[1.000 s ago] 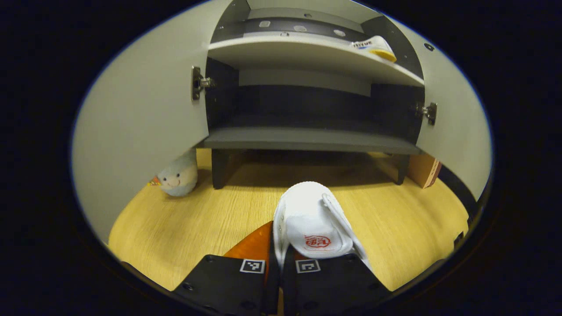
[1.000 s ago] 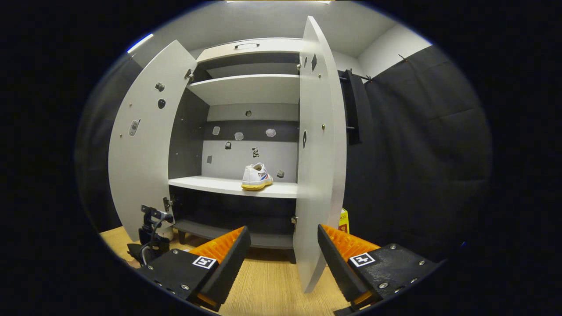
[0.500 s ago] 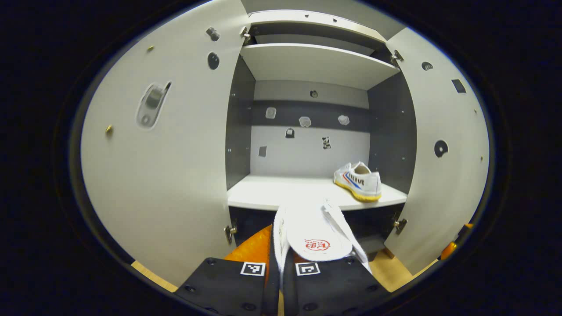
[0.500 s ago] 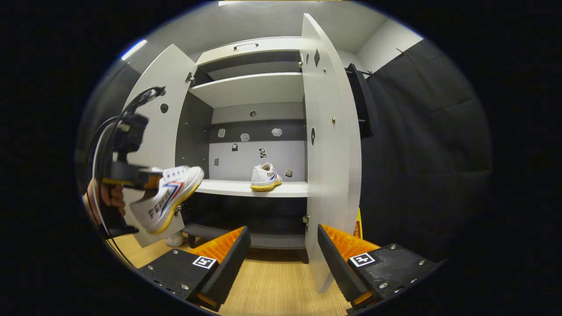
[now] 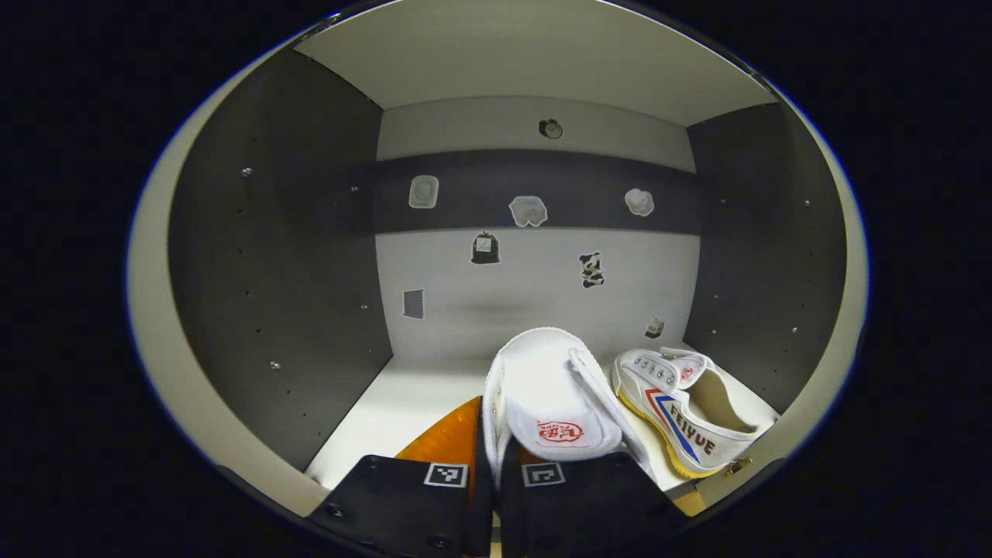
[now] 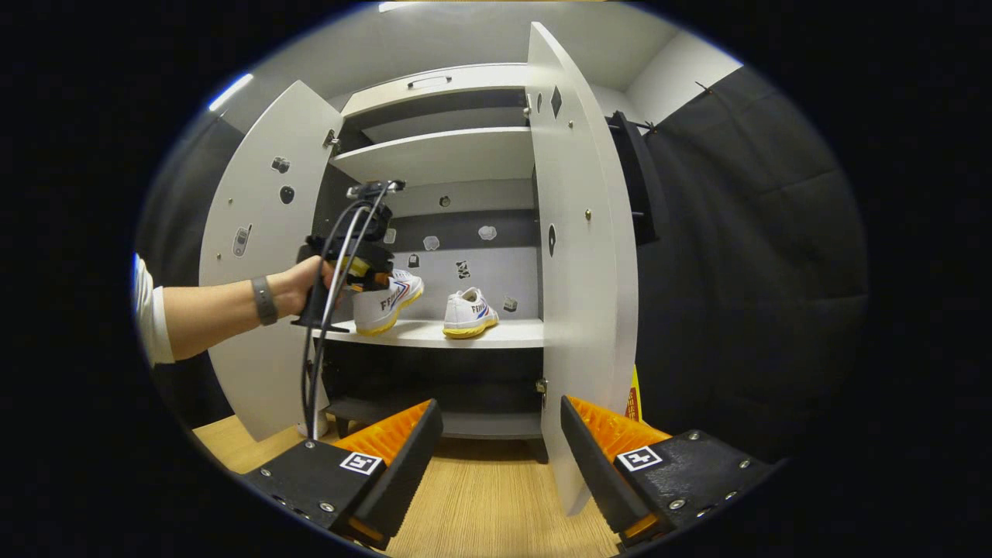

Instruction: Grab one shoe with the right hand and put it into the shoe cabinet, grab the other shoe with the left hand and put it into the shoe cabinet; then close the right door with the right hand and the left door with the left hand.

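Note:
In the left gripper view my left gripper [image 5: 494,446] is shut on the heel of a white shoe [image 5: 552,391], held over the white middle shelf [image 5: 395,407] inside the cabinet. The other white shoe [image 5: 686,422], with a yellow sole, lies on that shelf just to the right, close beside the held one. The right gripper view shows the held shoe [image 6: 387,298] at the shelf's left end, the left gripper [image 6: 363,267] and a hand [image 6: 306,283] behind it, and the resting shoe [image 6: 467,314]. My right gripper [image 6: 500,434] hangs open and holds nothing, low in front of the right door [image 6: 581,256].
Both cabinet doors stand open; the left door [image 6: 256,256] swings wide beside the person's forearm [image 6: 209,306]. A dark lower shelf [image 6: 465,422] sits under the middle one. A yellow box [image 6: 632,399] stands right of the cabinet on the wooden floor [image 6: 480,504].
My left gripper has risen from near the floor and pushed forward into the cabinet, carrying the shoe over the middle shelf beside the other shoe. The right gripper has barely moved and stays open.

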A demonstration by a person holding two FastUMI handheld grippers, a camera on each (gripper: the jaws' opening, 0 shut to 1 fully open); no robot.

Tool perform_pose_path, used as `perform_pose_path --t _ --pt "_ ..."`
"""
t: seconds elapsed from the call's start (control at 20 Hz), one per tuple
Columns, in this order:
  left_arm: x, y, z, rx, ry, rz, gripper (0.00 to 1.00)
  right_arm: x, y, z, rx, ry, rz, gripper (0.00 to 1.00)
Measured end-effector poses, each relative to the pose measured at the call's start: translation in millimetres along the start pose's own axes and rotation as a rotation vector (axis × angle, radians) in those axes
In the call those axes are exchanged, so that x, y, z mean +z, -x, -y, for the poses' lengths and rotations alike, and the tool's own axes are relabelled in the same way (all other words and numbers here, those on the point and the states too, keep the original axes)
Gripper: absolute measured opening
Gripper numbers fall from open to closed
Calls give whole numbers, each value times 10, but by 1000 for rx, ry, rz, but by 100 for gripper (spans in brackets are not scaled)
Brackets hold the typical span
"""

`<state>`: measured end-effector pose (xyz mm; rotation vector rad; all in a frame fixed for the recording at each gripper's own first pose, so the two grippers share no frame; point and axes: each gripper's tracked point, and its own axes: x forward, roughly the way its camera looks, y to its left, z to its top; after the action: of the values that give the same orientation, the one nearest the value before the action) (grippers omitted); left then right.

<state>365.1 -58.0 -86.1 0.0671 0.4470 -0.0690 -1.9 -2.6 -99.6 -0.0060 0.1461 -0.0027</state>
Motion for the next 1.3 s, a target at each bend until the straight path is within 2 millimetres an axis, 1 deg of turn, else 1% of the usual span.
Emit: perform_pose_path --t 0.05,0.1,0.2,0.25,0.3,0.5,0.55,0.6,0.65,0.7,0.8,0.85,1.0,1.05,1.1,1.15,1.25,1.3 --pt "-33 -140 13 4 -21 -22 11 7 0 17 -6 4 2 94" --pt "-64 -266 8 15 -41 -44 11 13 2 42 -14 8 3 91" --pt "-150 -417 -4 37 -64 -84 11 0 17 76 -25 13 2 91" --pt "-171 -440 16 30 -62 -104 11 6 20 90 -31 14 2 91" --pt "-207 -471 33 19 -59 -121 11 9 25 113 -36 13 3 94" --pt "-290 -507 31 10 -47 -152 13 -13 25 144 -44 15 -7 94" --pt "-323 -507 46 3 -35 -161 19 -7 13 144 -42 14 -6 94" --pt "-309 -486 55 -2 -29 -154 24 2 16 142 -39 11 -5 94" --pt "-304 -482 41 4 -24 -149 34 -1 15 140 -36 12 -5 94" --pt "-312 -463 62 -1 -22 -152 35 -7 11 136 -33 16 -4 94" --pt "-291 -410 87 -8 -25 -140 43 -10 8 121 -27 20 -5 94" --pt "-265 -373 90 -19 -24 -130 50 -14 3 123 -23 18 -6 94" --pt "-186 -220 102 -57 2 -89 53 -21 -8 111 -12 0 -10 94" --pt "-105 -145 65 -56 3 -50 61 -11 -16 111 -9 -5 -8 94" --pt "3 -50 19 -50 -4 1 67 1 -16 109 -7 -8 -5 94" --pt "123 74 5 -53 -17 57 81 9 -21 102 -4 -10 -2 94" --pt "257 375 26 -71 -41 132 92 37 -25 92 1 -10 5 94" --pt "288 543 25 -79 -44 161 93 52 -24 82 5 -8 9 94"
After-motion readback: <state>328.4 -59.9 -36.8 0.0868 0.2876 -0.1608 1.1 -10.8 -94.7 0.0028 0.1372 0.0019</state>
